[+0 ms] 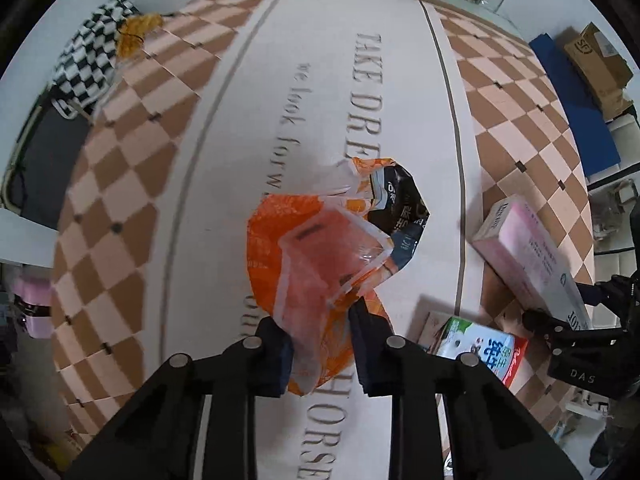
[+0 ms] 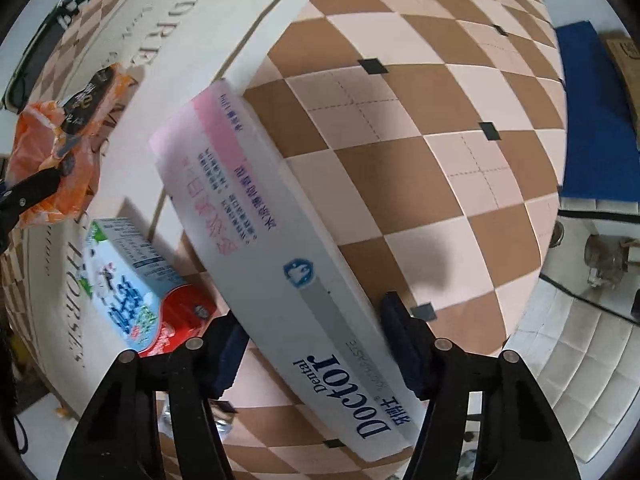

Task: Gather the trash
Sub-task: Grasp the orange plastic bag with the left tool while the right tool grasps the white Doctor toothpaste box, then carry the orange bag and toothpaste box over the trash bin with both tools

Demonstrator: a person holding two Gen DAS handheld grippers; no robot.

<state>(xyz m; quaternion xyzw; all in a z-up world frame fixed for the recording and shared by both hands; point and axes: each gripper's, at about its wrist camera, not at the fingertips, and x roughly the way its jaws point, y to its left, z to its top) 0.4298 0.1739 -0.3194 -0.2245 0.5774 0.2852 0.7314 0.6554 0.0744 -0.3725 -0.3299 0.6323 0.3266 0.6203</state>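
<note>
**Gripping wrapper and toothpaste box on the checkered mat**

Pinching down from above, the left gripper (image 1: 322, 332) has its two fingers clamped on an orange snack wrapper (image 1: 320, 248), whose crumpled body spreads out ahead of the fingertips over the printed white band of the checkered mat (image 1: 132, 184). The wrapper's dark inner side curls up at its far end.

Off to that gripper's right, the right gripper (image 2: 316, 344) straddles a long toothpaste box (image 2: 272, 220), one finger on each long side. The box runs away diagonally between the fingers and beyond their tips. The right finger looks to be touching the box edge; the left one seems just clear of it, though the blur makes that hard to judge.

Just left of the right gripper's left finger lies a small milk carton (image 2: 132, 288), flat on the mat.
</note>
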